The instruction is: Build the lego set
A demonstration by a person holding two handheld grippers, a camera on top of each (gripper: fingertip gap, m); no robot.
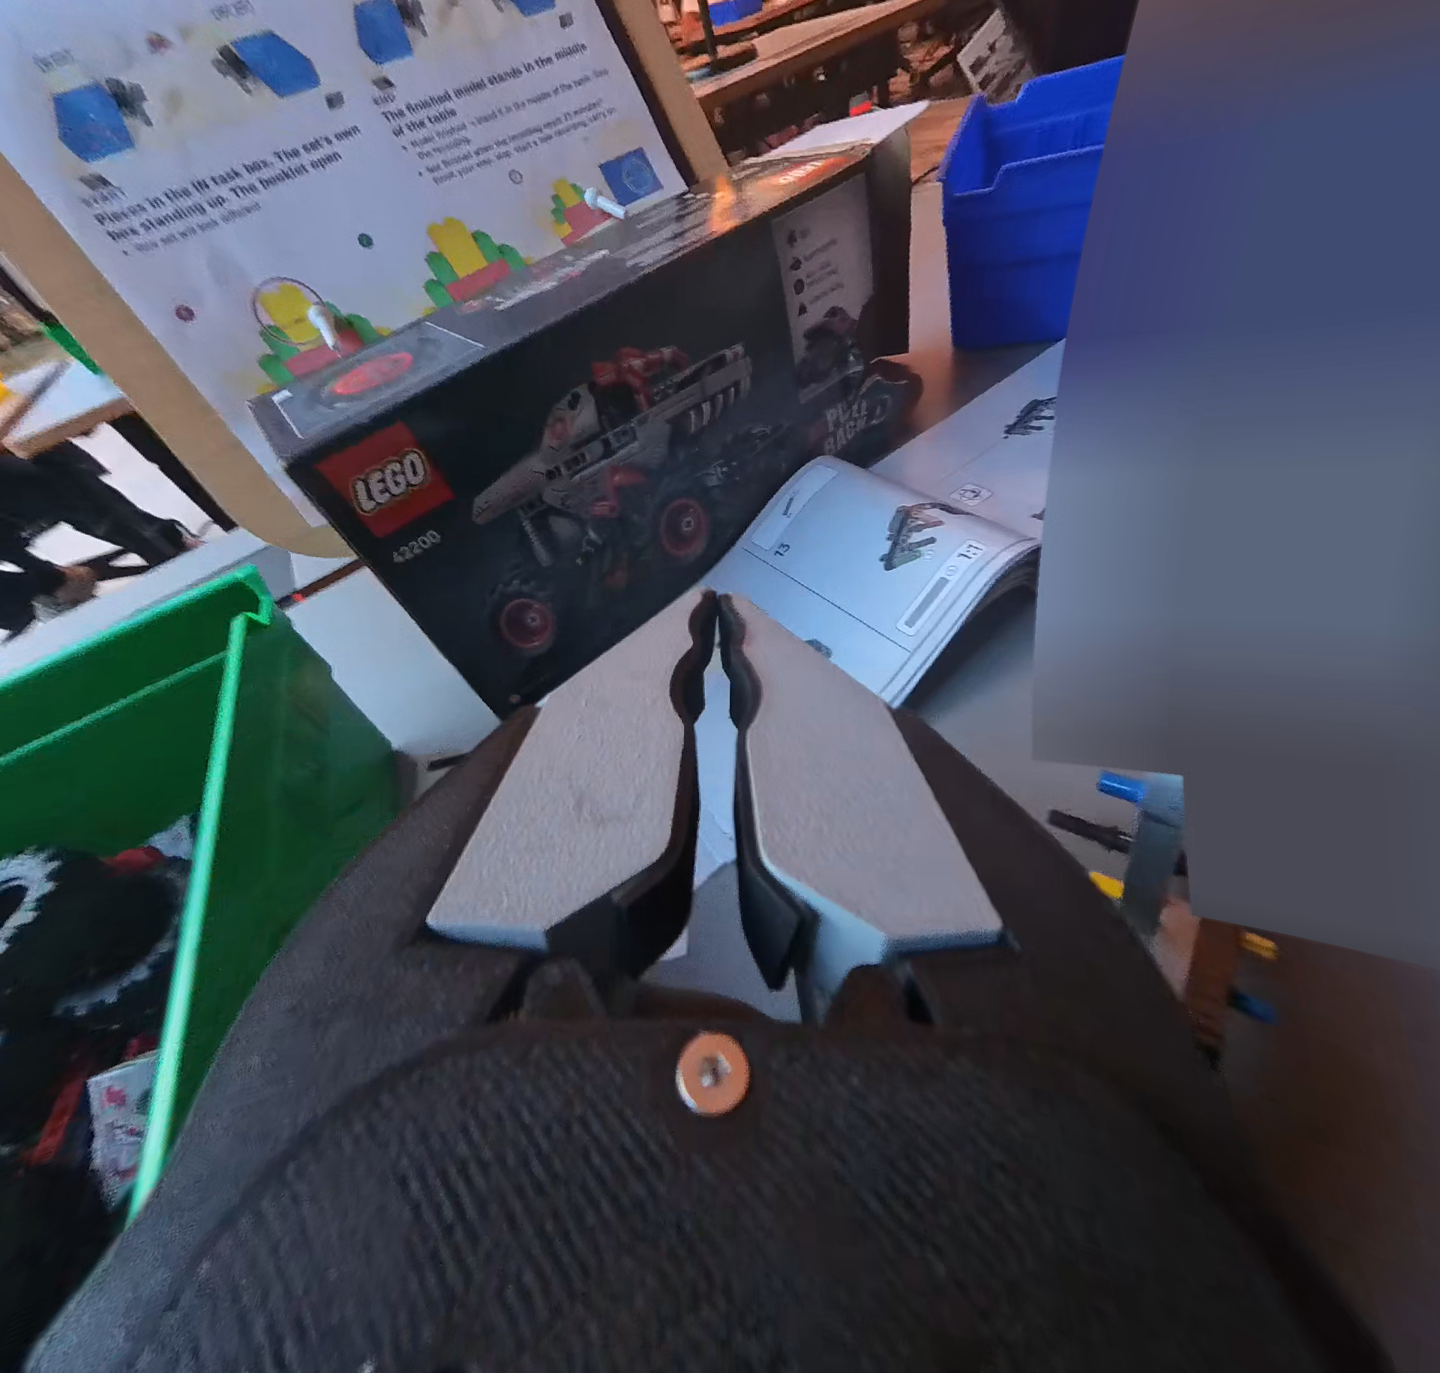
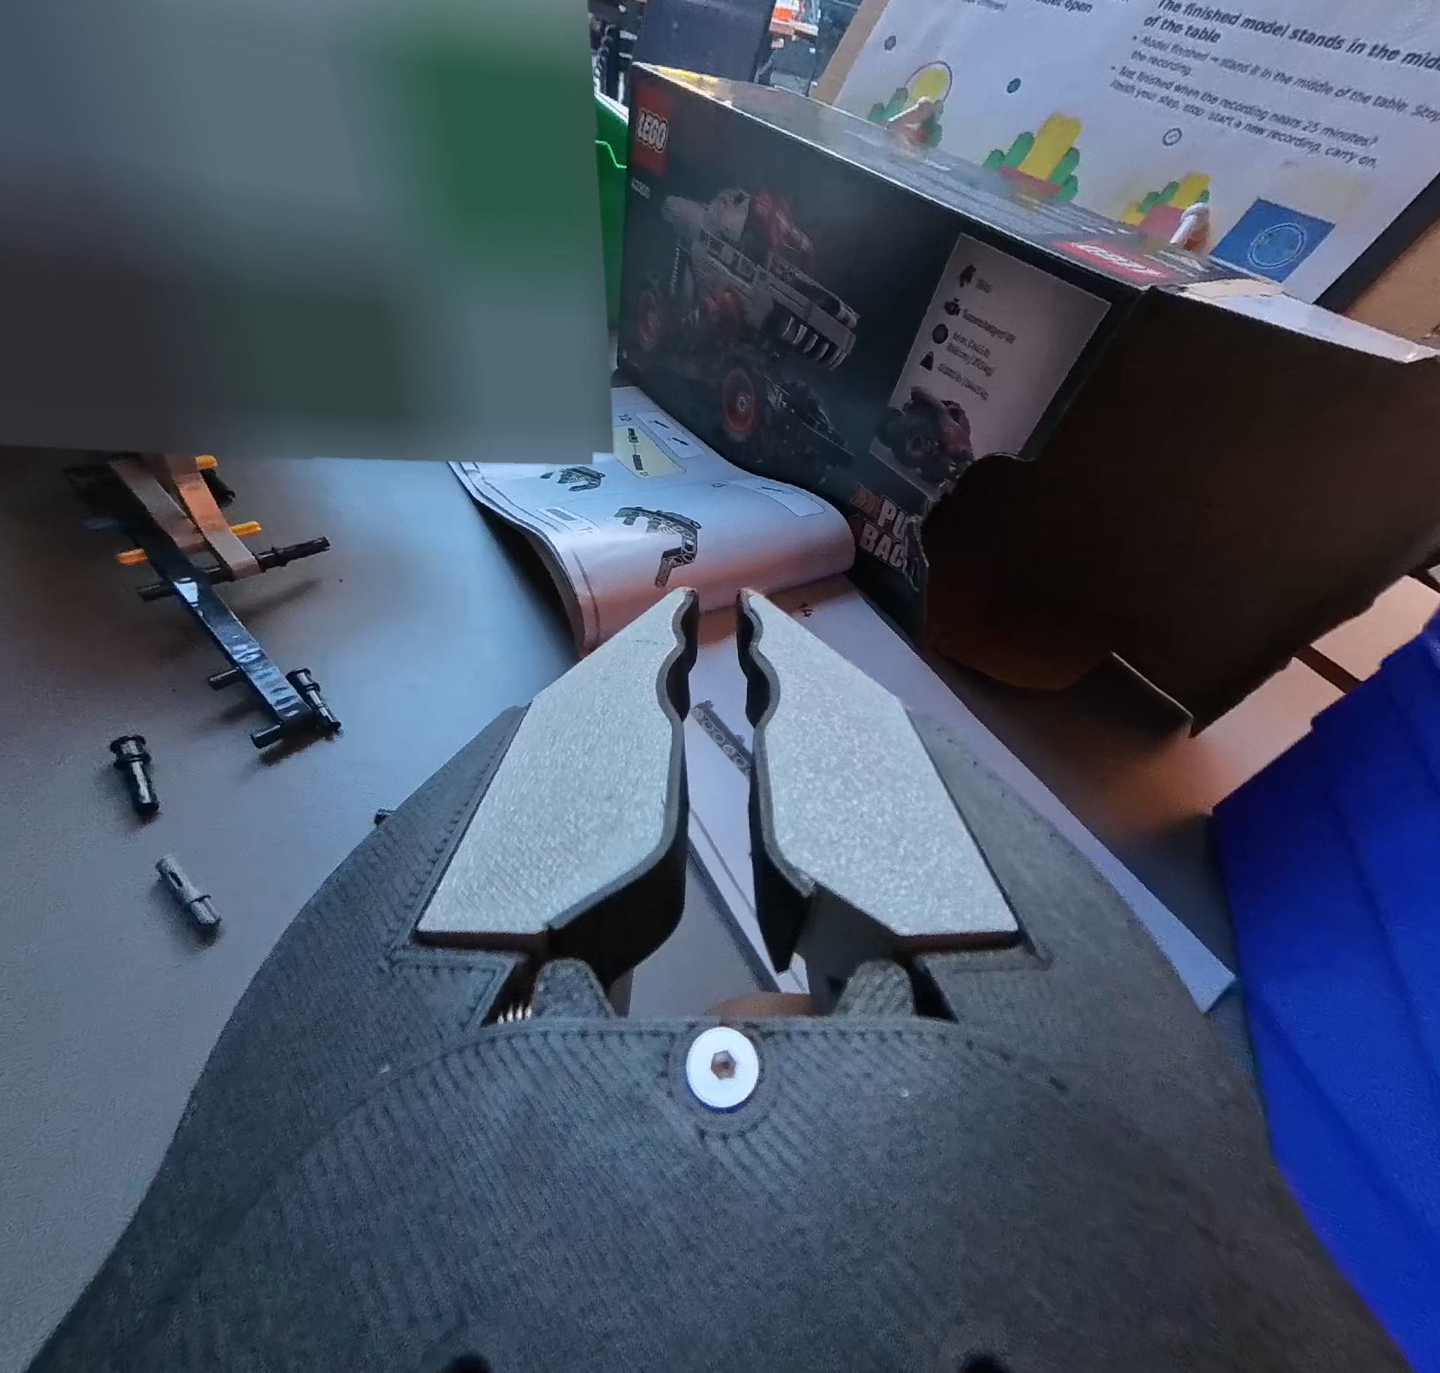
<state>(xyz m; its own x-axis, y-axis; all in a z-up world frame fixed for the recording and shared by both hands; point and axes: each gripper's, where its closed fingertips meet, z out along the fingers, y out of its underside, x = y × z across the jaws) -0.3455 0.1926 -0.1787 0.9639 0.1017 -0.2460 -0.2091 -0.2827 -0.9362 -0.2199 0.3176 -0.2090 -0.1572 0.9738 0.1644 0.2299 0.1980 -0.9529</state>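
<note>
Early in the build, between picks: left claw [image 1: 718, 602] raised above the bench [image 1: 366, 634] with tips pressed together on nothing, right claw [image 2: 717, 602] slightly spread and likewise empty. Straight ahead of both, the set's box [image 1: 623, 432] standing upright, with the open instruction booklet [image 2: 662, 525] lying just before it and reaching under the right claw. Well to the left of the right claw, a part-built black beam assembly [image 2: 234, 634] bristling with pins and yellow axles, a tan piece across it, its far end lost behind a masking patch. Nearer, two loose pins, one black [image 2: 136, 775] and one grey [image 2: 187, 891]. Left of the left claw, a green bin [image 1: 226, 712] holding what look like spare parts, too blurred to name. Next move, probably: right claw swung left and down, spread wider, onto a loose pin for seating in the beam.
</note>
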